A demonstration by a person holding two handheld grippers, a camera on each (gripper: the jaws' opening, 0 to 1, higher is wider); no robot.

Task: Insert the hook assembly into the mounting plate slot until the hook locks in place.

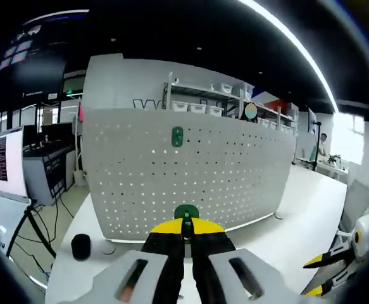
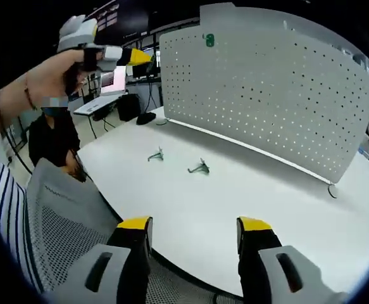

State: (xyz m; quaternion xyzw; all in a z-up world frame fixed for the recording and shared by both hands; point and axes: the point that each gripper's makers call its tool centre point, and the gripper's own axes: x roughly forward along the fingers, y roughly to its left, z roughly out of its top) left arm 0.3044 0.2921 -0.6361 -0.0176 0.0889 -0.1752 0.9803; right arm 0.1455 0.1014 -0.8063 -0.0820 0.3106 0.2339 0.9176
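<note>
- The left gripper (image 1: pixel 185 235), its yellow-tipped jaws pressed together on a green hook (image 1: pixel 186 211), is held up facing the white perforated mounting plate (image 1: pixel 235 171) that stands upright on the table (image 2: pixel 235 209).
- One green hook (image 1: pixel 177 136) already sits high on the plate, near its upper left.
- Two more hooks (image 2: pixel 199 168) lie loose on the table in front of the plate.
- The right gripper (image 2: pixel 193 235) hangs low over the table's near edge, jaws spread and holding nothing.
- The step in hand appears to be the carry towards the plate; the next move calls for lining the hook's tabs up with a slot and pressing in squarely until it seats.
</note>
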